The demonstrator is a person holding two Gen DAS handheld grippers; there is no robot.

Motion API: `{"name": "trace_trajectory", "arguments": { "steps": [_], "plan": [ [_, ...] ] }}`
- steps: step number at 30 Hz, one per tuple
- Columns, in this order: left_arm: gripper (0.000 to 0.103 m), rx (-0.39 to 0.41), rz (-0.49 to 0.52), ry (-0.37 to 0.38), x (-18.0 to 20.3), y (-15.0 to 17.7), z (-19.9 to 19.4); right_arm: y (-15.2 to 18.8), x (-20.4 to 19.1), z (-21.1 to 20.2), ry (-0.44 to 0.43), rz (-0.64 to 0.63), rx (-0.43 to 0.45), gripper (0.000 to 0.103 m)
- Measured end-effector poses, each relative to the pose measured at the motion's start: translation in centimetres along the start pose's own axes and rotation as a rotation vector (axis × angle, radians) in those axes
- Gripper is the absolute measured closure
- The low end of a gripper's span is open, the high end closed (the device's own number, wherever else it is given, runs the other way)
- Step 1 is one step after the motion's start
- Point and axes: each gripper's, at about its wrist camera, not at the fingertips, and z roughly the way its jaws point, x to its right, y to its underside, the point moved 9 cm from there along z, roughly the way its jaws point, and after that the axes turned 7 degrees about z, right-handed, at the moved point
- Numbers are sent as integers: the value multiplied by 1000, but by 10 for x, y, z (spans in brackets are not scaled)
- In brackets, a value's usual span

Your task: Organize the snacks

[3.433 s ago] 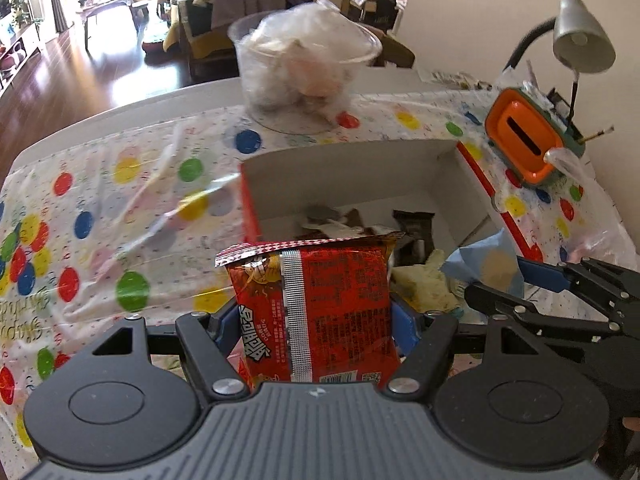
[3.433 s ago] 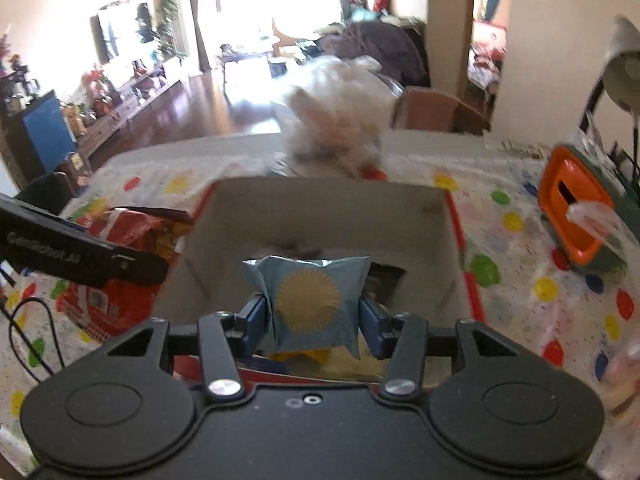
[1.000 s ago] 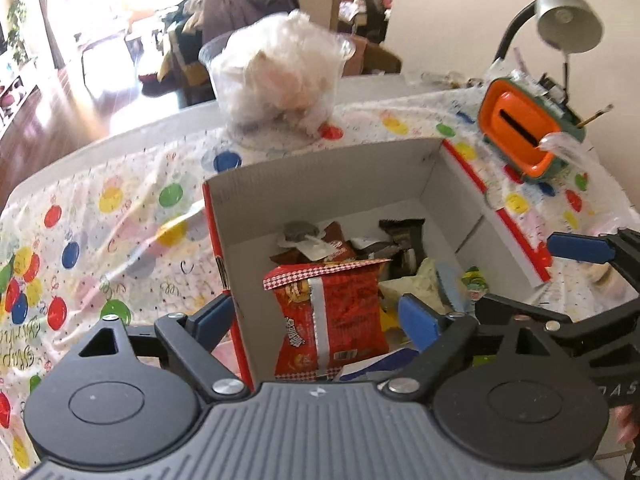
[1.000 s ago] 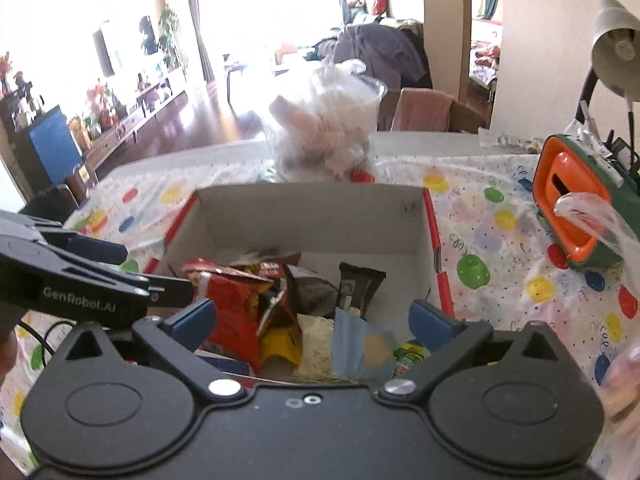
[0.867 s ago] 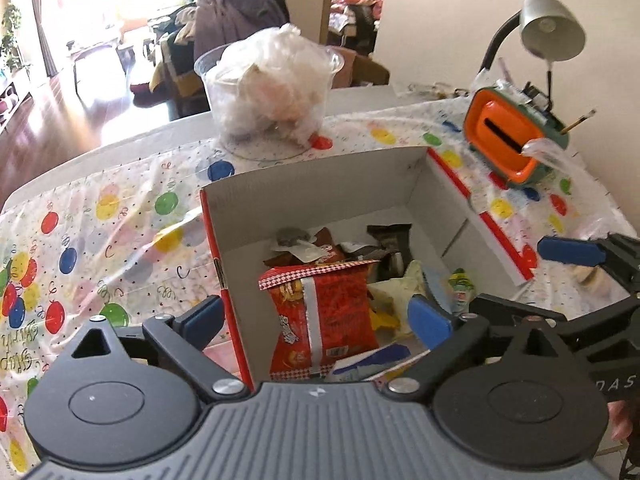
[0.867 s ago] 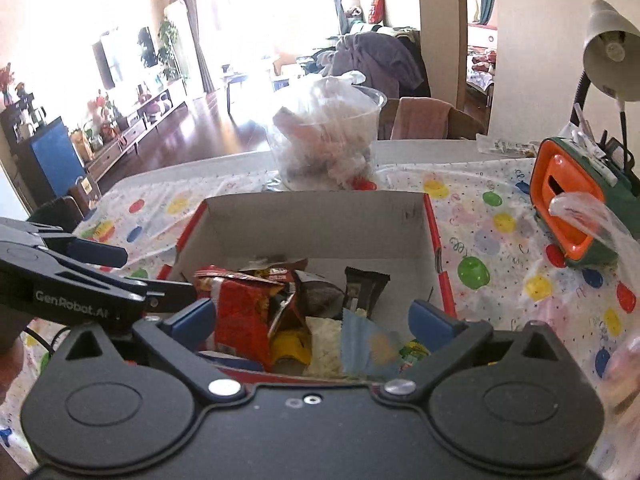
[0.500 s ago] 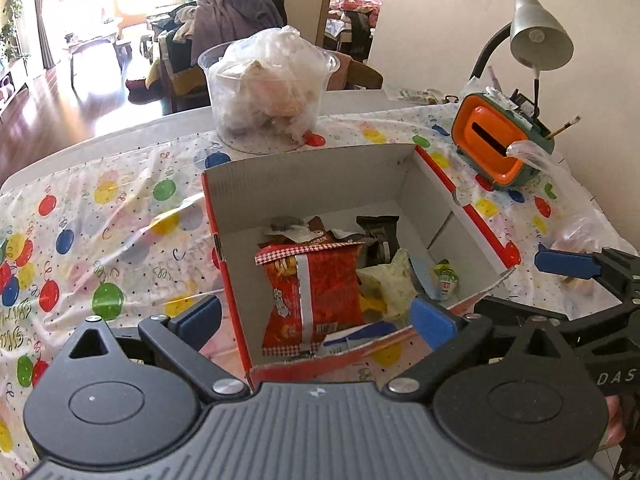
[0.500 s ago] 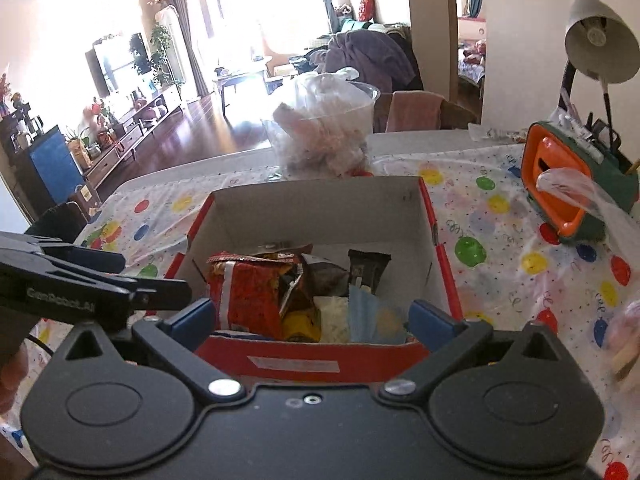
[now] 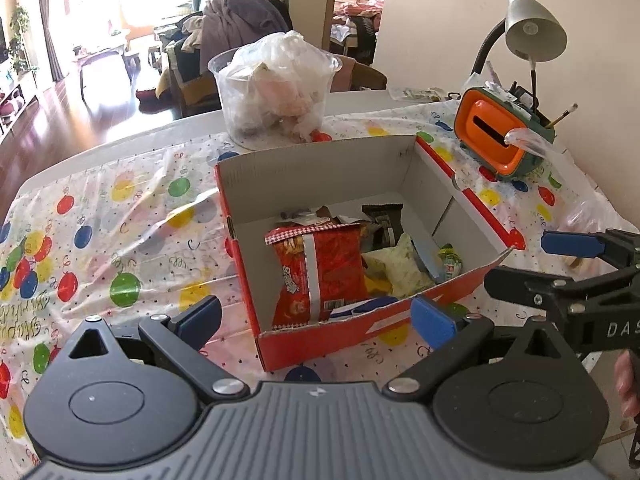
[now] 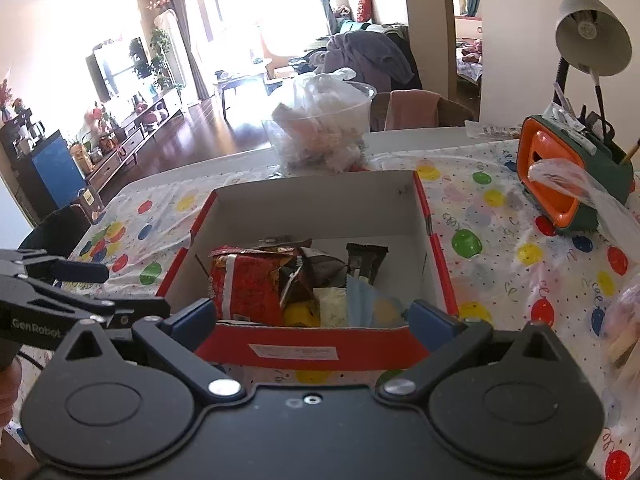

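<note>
A red cardboard box [image 9: 360, 328] with plain white inner walls is sitting on the counter [image 9: 120, 216], which is wearing a glossy, wrinkled plastic cloth dotted with coloured balloons; inside the box a crinkly red snack packet [image 9: 320, 272] is standing upright at the left, with a dark wrapper [image 9: 382, 220] behind it, a pale yellow pouch [image 9: 396, 268] and a light blue sachet [image 10: 372, 304] lying to its right. The left tongs [image 9: 316, 318] are hanging just near of the box with blue pads spread wide, having just been opening, nothing between them but the box's near corner; the right tongs [image 10: 312, 316] are gaping equally wide and gripping nothing. Beyond the box a clear round tub [image 9: 276, 100] is bulging with crumpled plastic bags; far right, a rounded orange-and-green holder [image 9: 500, 136] is standing under a grey gooseneck lamp [image 9: 532, 32].
</note>
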Motion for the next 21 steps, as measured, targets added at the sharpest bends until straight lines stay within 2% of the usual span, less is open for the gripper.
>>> {"name": "trace_trajectory", "arguments": {
  "steps": [21],
  "plan": [
    [1, 74, 5, -26, 12, -4, -25, -1, 1, -14, -22, 10, 28, 0]
  ]
}}
